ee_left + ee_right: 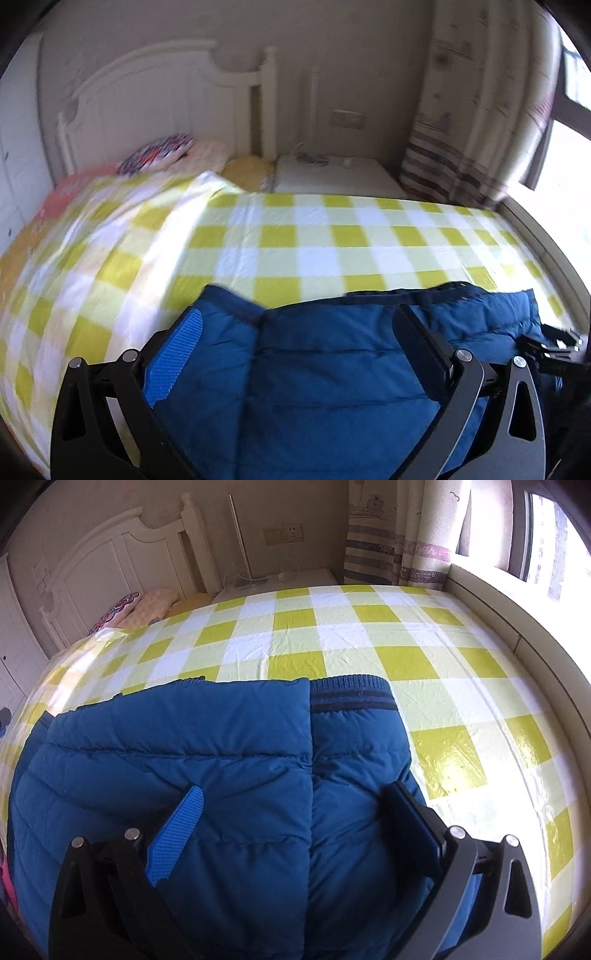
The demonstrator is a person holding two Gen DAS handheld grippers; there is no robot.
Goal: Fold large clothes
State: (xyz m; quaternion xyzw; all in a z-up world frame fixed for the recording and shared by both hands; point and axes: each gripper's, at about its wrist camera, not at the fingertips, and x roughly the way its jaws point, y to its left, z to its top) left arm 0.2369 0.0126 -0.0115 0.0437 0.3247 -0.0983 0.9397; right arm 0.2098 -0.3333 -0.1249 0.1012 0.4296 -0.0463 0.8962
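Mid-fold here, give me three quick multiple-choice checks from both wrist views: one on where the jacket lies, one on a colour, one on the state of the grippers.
1. Where does the blue jacket lie?
A. On the checked bed cover
B. On the white nightstand
C. Hung on the curtain

2. What colours are the cover's checks?
A. Red and black
B. Yellow-green and white
C. Plain grey

3. How do the left gripper and right gripper stand?
A. Both shut on the jacket
B. Left shut, right open
C. Both open, fingers spread over the jacket

Answers:
1. A, the padded jacket rests flat on the cover in both views.
2. B, yellow-green and white squares alternate across the bed.
3. C, each view shows a wide gap between the fingers with no fabric pinched.
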